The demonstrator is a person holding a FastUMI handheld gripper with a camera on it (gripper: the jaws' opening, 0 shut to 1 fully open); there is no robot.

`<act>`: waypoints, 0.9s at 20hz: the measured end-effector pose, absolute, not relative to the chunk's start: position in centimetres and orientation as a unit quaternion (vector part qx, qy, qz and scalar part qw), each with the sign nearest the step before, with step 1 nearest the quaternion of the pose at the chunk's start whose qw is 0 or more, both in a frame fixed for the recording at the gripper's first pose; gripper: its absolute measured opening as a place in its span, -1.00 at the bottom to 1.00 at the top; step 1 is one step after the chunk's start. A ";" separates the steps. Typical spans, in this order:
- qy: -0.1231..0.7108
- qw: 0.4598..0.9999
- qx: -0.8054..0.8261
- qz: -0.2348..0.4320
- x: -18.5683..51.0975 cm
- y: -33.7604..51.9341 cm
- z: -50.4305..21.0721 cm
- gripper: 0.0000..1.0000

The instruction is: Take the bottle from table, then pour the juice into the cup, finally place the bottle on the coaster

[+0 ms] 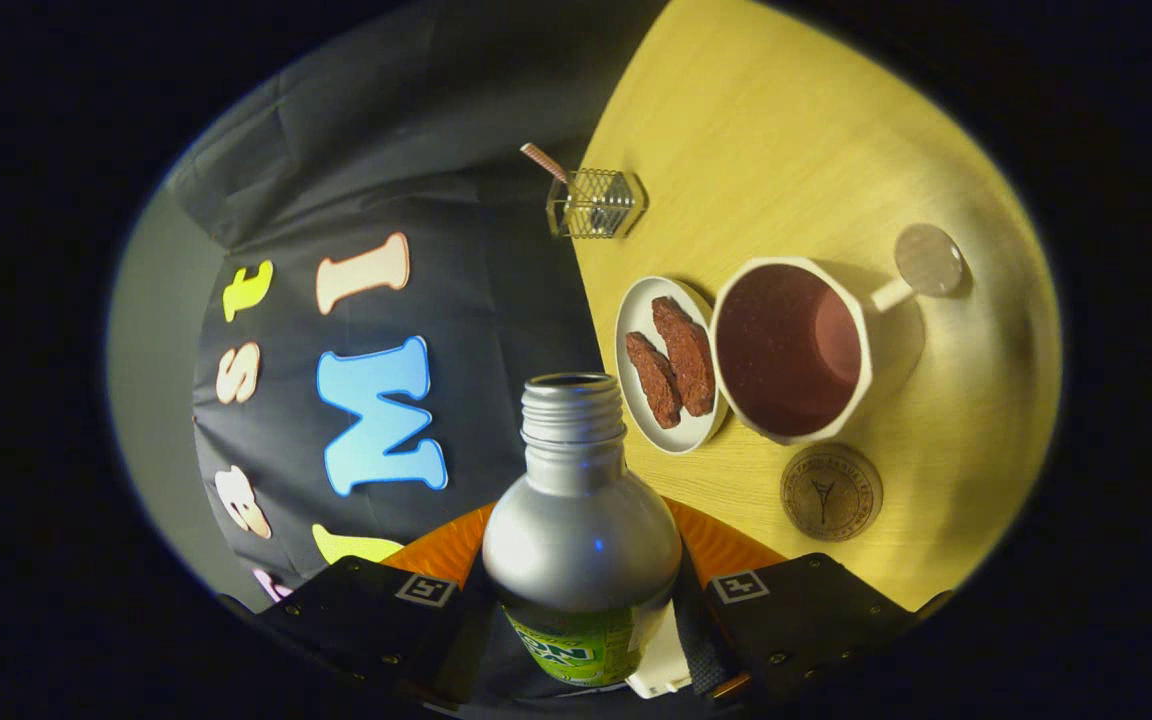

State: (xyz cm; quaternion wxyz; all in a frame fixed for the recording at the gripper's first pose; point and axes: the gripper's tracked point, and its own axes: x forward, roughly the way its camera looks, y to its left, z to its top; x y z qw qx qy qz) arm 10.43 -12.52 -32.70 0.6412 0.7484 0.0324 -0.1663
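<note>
Silver bottle (581,520) clamped between gripper (581,610) fingers, one cup (794,350), one coaster (831,492), two brownies (671,360)

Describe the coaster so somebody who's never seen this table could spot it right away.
Start at the yellow wooden table and find the big white cup with the dark inside. The coaster lies flat just beside it, beyond the gripper, whose fingers clamp the bottle. It is a small brown disc with a stamped emblem, unlike the white dish of brown pieces.
</note>
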 end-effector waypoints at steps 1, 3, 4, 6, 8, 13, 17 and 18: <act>0.040 0.664 0.728 -0.163 10.5 -12.3 -32.5 0.55; 0.062 0.716 0.677 -0.158 10.4 -11.8 -32.4 0.55; 0.078 0.740 0.649 -0.158 10.3 -11.4 -32.5 0.55; 0.098 0.784 0.593 -0.155 10.2 -11.1 -32.3 0.55; 0.102 0.818 0.544 -0.153 9.8 -10.6 -31.5 0.55; 0.080 0.896 0.411 -0.149 8.7 -9.7 -28.4 0.55; 0.070 0.927 0.335 -0.155 7.8 -9.7 -26.5 0.55; 0.071 0.934 0.314 -0.155 7.7 -9.5 -26.1 0.55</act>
